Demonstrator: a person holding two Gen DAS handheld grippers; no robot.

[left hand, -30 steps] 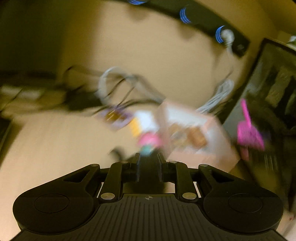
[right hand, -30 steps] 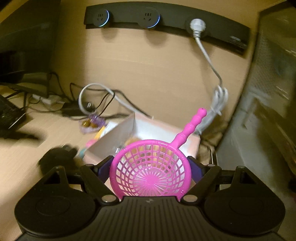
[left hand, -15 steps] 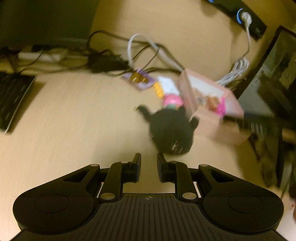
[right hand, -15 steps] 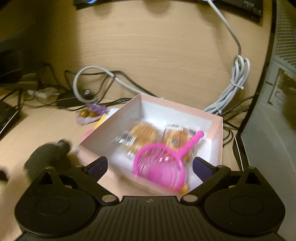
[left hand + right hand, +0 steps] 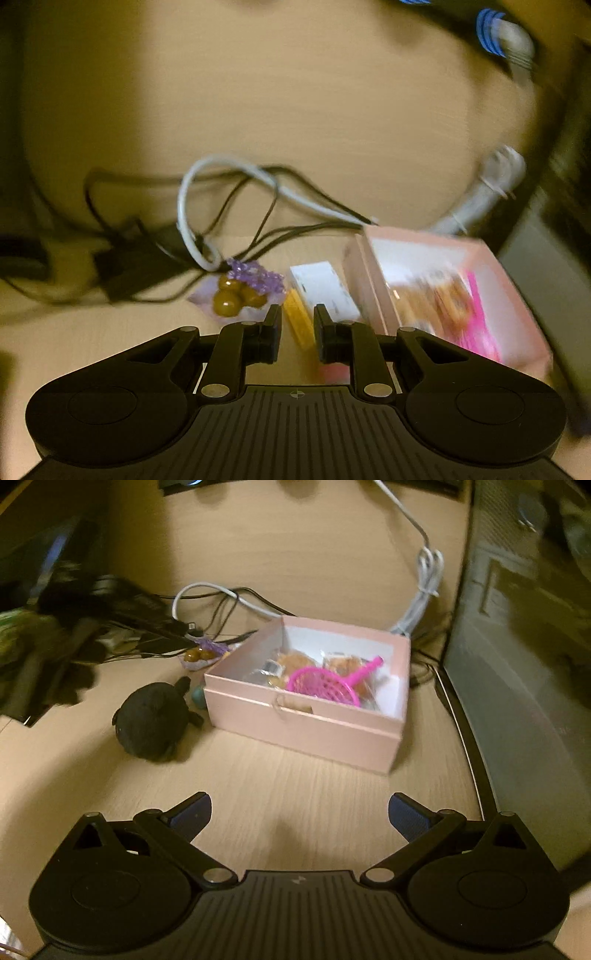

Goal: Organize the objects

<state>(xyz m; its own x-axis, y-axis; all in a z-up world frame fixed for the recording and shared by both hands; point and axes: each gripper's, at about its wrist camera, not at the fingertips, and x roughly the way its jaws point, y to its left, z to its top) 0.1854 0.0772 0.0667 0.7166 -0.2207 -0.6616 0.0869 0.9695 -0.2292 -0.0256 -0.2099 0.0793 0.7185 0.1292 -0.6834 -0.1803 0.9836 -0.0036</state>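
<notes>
Tongs hovering by a pink box on the table

The right tongs (image 5: 300, 814) are opening wide over bare table (image 5: 295, 786), nothing between them. The box (image 5: 306, 720) is lying ahead, holding a pink scoop (image 5: 325, 688) and wrapped snacks (image 5: 291, 662); a black plush (image 5: 153, 722) is sitting just left of it. The left tongs (image 5: 297, 328) are standing narrowly parted, gripping nothing, aiming at a yellow-and-white pack (image 5: 317, 291) between a beaded bag (image 5: 240, 291) and the box (image 5: 443, 295). Cables (image 5: 229, 206) are trailing behind, blurred.
</notes>
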